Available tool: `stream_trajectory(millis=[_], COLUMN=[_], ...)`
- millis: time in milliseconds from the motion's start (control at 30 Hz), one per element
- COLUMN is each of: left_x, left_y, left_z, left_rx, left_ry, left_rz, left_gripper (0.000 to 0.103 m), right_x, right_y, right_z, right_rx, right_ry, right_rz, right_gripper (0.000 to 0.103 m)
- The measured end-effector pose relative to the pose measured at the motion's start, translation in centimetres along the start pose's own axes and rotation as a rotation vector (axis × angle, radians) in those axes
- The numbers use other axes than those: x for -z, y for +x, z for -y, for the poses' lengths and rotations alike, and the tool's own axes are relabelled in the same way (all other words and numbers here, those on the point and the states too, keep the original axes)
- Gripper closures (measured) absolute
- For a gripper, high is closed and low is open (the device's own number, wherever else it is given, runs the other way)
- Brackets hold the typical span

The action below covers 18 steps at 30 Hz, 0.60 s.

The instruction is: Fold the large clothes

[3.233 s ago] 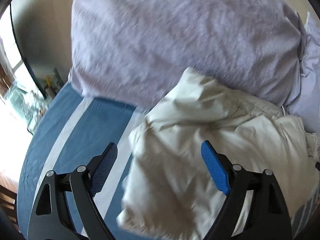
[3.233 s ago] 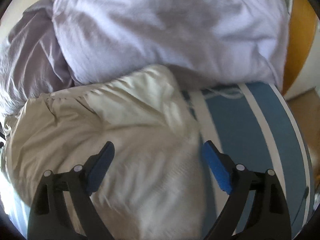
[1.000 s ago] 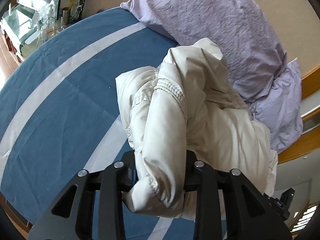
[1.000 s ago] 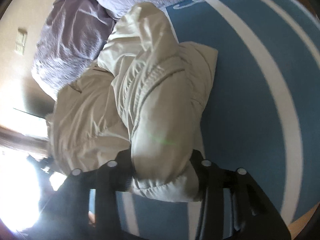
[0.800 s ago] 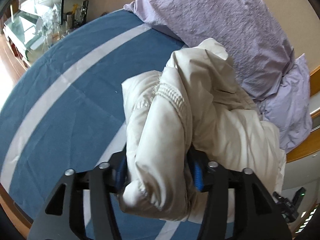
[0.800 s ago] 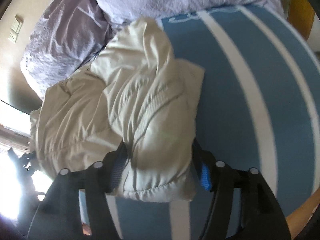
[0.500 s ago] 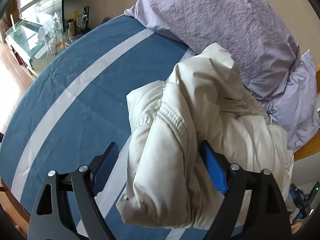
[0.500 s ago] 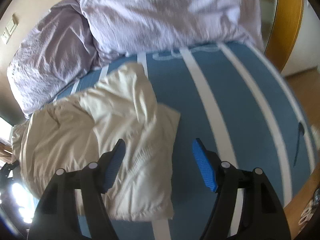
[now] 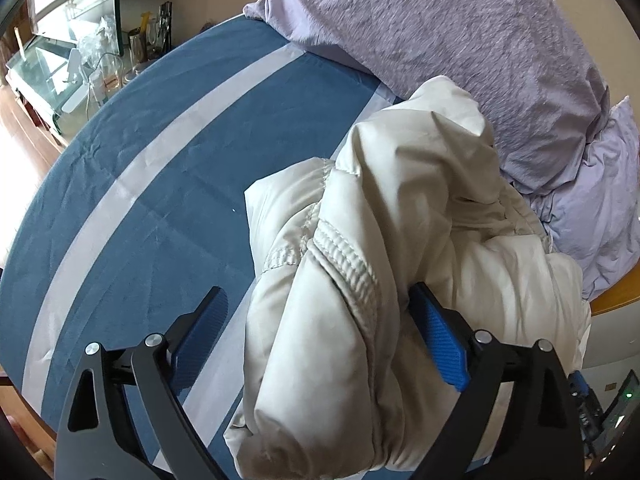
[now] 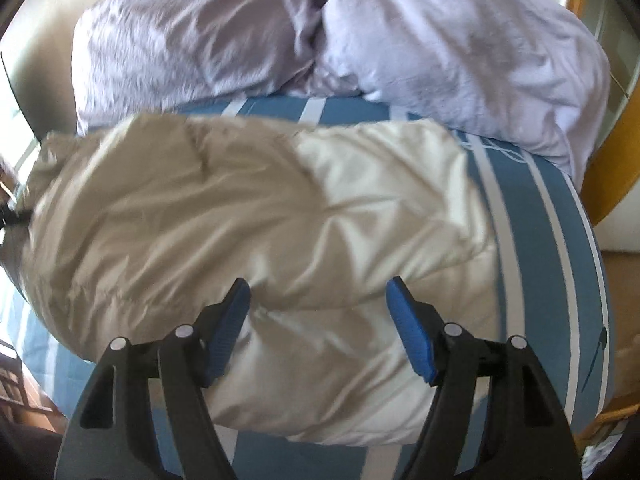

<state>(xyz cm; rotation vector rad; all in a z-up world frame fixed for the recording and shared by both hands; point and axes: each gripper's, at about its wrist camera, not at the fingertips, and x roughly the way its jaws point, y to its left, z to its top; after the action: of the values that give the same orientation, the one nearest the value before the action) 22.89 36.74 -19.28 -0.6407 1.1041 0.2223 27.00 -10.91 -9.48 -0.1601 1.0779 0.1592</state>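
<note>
On the striped bed [image 9: 168, 168], your cream jacket [image 10: 280, 216] lies bunched near the pillows [image 10: 460, 40]. Left tool [image 9: 316, 336] straddles a fold, just opened; right tool [image 10: 318, 320] hangs open, just widened; bare sheet lies beside both edges.

Bed [image 9: 168, 152] under a blue sheet with pale stripes. Cream padded jacket [image 9: 400, 240] bunched across the middle, lying on the sheet. Two lilac pillows [image 10: 460, 40] at the head end, touching each other, the jacket's far edge just beside them.
</note>
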Motion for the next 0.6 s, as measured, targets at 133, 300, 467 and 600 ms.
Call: stream_trajectory(millis=[133,300,467,600], left_x=[0.1,0.1,0.1,0.2], left_y=[0.4,0.9,1.2,1.3], left_z=[-0.3,-0.7,-0.7,-0.6], left_rx=[0.009,0.024,0.034,0.042], left_ry=[-0.020,-0.039,-0.048,-0.050], left_rz=[-0.015,-0.029,-0.036,-0.040], left_gripper=[0.008,0.007,0.007,0.007], right_x=[0.9,1.0,1.1,1.2], right_y=[2.3,3.6,4.3,4.4], right_z=[-1.6,-2.3,-2.1,-1.9], right_rx=[0.074,0.096,0.095,0.094], right_ry=[-0.050,-0.056,-0.053,-0.048], right_rz=[-0.040,-0.059,-0.062,-0.062], right_gripper=[0.021,0.018,0.018,0.018])
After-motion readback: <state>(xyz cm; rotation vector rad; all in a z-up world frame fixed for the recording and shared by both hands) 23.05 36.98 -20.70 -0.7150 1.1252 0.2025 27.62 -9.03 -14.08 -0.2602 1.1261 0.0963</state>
